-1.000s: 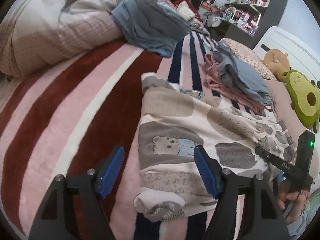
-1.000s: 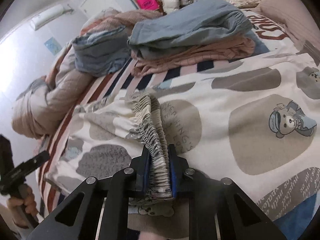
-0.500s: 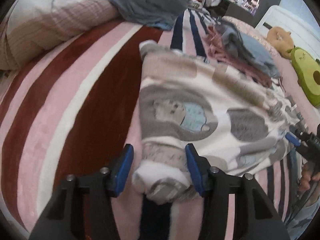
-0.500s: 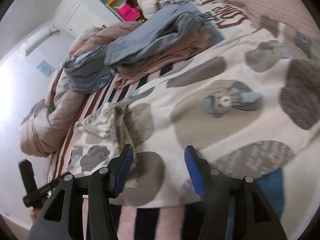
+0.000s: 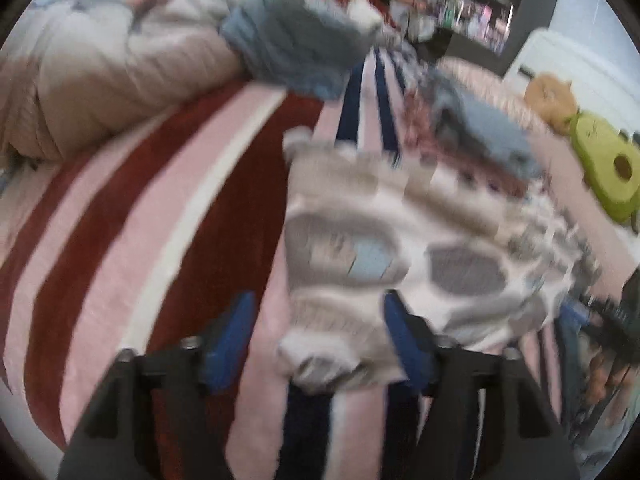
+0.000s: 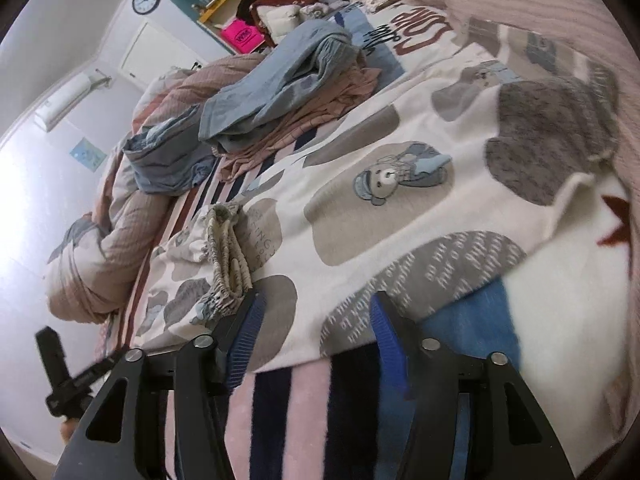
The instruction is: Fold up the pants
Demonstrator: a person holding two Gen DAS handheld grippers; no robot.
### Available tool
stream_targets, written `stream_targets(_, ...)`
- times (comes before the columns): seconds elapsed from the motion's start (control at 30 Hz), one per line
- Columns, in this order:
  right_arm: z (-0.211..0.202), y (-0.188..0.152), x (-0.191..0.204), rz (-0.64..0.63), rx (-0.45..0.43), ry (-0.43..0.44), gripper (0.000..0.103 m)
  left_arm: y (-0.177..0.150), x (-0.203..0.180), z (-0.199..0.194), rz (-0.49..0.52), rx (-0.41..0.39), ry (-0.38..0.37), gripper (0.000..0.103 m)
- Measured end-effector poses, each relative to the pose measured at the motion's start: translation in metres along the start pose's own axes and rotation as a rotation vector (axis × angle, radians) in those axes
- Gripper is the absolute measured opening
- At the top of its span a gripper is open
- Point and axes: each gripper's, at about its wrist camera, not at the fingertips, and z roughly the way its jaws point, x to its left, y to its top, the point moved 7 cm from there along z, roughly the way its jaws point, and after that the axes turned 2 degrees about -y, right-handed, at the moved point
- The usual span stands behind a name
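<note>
My left gripper [image 5: 316, 340] and right gripper [image 6: 316, 336], jaws just spread and empty, flank the cream bear-print fleece pants [image 6: 360, 208] on the striped bed [image 5: 120, 240]; I'd regrip cuff and waistband squarely.

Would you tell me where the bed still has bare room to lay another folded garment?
The striped blanket lies bare between the bear-print pants and the rolled quilt. Beyond the pants it is crowded: a blue garment pile, and blue over pink clothes.
</note>
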Motion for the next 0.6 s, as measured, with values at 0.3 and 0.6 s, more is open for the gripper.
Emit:
stream_targets(0.3, -0.014, 0.004, -0.037, 0.112, -0.015, -0.065, 0.070, 0.038, -0.060, 0.010, -0.012, -0.058, -0.085, 0.073)
stream_targets(0.6, -0.009, 0.061, -0.074, 0.084, -0.222, -0.264, 0.070, 0.046, -0.068, 0.023, -0.063, -0.064, -0.100, 0.073)
